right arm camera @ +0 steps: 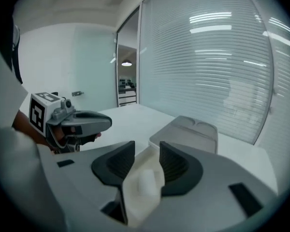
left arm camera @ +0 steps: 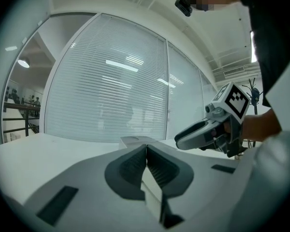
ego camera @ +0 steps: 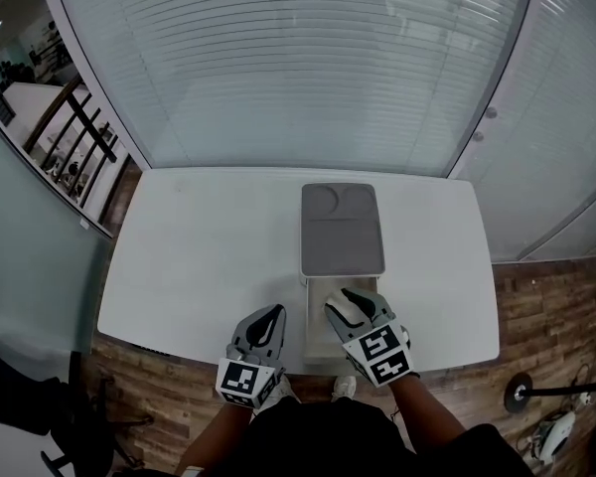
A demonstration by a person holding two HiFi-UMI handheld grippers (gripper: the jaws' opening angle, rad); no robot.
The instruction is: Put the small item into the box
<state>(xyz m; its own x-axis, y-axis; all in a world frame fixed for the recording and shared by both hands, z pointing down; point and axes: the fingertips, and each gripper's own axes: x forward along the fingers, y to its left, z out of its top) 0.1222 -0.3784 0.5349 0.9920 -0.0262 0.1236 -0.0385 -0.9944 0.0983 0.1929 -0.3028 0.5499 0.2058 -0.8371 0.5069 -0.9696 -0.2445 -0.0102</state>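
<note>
A box with a grey lid (ego camera: 343, 229) lies in the middle of the white table (ego camera: 199, 256), and its white open part (ego camera: 315, 334) reaches toward the near edge. My right gripper (ego camera: 344, 299) hovers over that open part. In the right gripper view its jaws (right arm camera: 146, 149) stand a little apart, with a small soft white item (right arm camera: 144, 180) filling the gap between the pads; the grey lid (right arm camera: 186, 132) lies just beyond. My left gripper (ego camera: 275, 313) waits beside the box, its jaws (left arm camera: 146, 149) shut with nothing in them.
Tall glass walls with white blinds (ego camera: 308, 68) stand behind the table. A railing (ego camera: 74, 127) runs along the far left. Wooden floor (ego camera: 536, 306) shows on the right. The person's legs are at the near table edge.
</note>
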